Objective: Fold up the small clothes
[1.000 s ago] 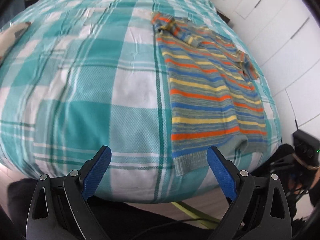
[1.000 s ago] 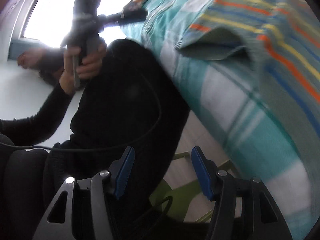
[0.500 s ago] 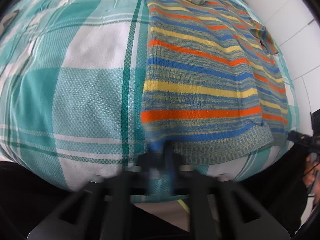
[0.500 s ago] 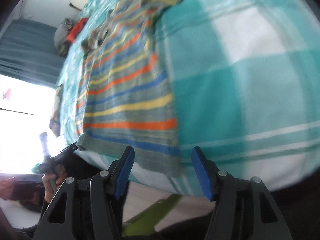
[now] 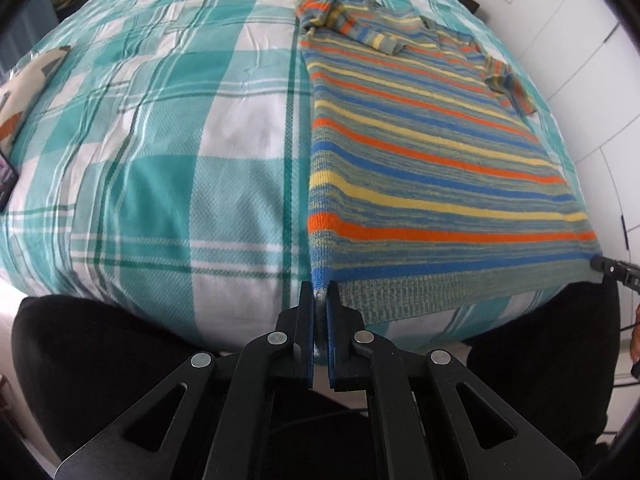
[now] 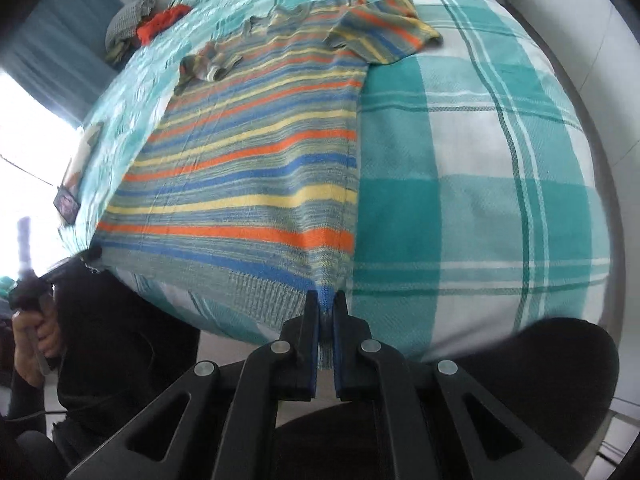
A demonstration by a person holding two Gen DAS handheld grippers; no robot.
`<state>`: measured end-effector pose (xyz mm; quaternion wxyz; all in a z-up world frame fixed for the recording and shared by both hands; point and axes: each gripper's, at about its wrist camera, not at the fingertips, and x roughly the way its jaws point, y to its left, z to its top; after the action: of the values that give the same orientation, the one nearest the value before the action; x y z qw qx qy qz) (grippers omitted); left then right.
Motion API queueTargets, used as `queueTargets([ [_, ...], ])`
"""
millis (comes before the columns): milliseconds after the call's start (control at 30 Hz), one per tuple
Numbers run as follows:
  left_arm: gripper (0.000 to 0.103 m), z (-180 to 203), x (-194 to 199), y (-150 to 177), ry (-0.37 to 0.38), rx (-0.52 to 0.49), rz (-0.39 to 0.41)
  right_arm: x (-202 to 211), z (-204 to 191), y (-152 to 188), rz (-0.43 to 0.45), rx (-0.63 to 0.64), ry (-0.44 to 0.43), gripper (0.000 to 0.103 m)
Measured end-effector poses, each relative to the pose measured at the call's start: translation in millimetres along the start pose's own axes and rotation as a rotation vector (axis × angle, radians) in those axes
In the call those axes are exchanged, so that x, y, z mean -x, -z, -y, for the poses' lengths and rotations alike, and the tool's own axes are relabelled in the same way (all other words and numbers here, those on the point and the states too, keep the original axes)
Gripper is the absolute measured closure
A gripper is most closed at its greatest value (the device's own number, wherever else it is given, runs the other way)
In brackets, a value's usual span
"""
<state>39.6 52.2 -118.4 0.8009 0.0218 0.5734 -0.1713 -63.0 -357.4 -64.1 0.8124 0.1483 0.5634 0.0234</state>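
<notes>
A small knitted sweater (image 5: 432,168) with orange, blue, yellow and grey stripes lies flat on the bed, hem toward me, both sleeves folded in near the collar. My left gripper (image 5: 320,300) is shut on the hem's left corner at the bed's near edge. The sweater also shows in the right wrist view (image 6: 256,160). My right gripper (image 6: 326,300) is shut on the hem's right corner. The hem between the two corners is stretched along the bed edge.
The bed (image 5: 160,160) has a teal and white checked cover. A patterned pillow (image 5: 28,84) and a dark device (image 5: 6,180) lie at its left side. A heap of clothes (image 6: 148,24) lies at the far end. White cupboards (image 5: 580,40) stand on the right.
Both grippers were open and away from the sweater. They moved to the hem corners at the bed edge and closed on them.
</notes>
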Motion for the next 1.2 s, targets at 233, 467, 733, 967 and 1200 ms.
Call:
queueTargets([
  [233,0.100,6.5,-73.0,-10.3,-0.113,0.031,-0.132,-68.9,17.1,2.8,-0.134,-0.092,0.071,0.098],
  [467,0.100,17.6,-97.9,-13.0,-0.199,0.015,-0.133,-93.4,27.3,-0.9,-0.124,-0.178,0.069,0.098],
  [733,0.100,20.3,-99.5,-13.6,-0.207,0.027,-0.117,-104.6,33.3,-4.3,-0.104,-0.215,0.058,0.097],
  [967,0.098,22.7,-98.4,-9.0,-0.211,0.026,-0.109,-105.0,32.0,0.9,-0.098,-0.219,0.074,0.097],
  [1200,0.045,12.1,-84.4,2.4,-0.237,0.070,-0.132,-89.2,23.5,13.6,-0.122,-0.225,0.122,0.061],
])
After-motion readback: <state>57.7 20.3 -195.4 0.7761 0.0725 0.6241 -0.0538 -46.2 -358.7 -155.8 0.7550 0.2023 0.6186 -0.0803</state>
